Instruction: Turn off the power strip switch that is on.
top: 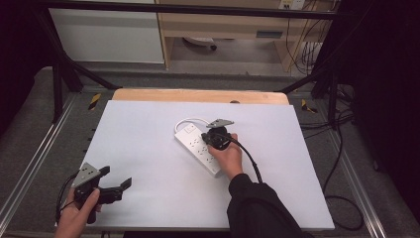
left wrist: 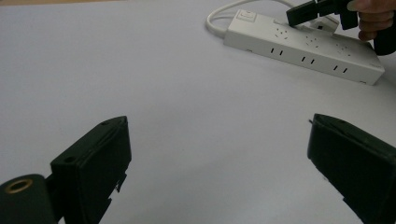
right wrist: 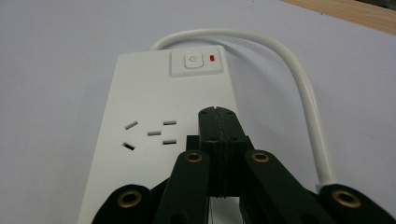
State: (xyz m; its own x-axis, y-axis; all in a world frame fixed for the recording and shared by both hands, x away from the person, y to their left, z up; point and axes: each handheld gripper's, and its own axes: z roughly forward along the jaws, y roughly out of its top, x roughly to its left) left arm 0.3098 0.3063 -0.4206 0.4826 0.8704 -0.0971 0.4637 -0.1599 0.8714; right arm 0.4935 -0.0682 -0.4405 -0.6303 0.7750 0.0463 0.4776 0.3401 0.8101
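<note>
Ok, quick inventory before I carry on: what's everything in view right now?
power strip: one, white, mid-table, lying flat at an angle
power button: one, white, at the strip's cable end, red light beside it
cable: one, white, curving off the strip's button end
table: one, white top, wooden strip along the far edge
right gripper: one, black, jaws shut, tips over the strip just short of the button
left gripper: one, black, jaws open, holding nothing, near-left corner of the table

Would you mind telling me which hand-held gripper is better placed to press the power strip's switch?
Right. The right hand-held gripper, jaws shut, hovers over the power strip near its switch; the left hand-held gripper sits open, far off.
</note>
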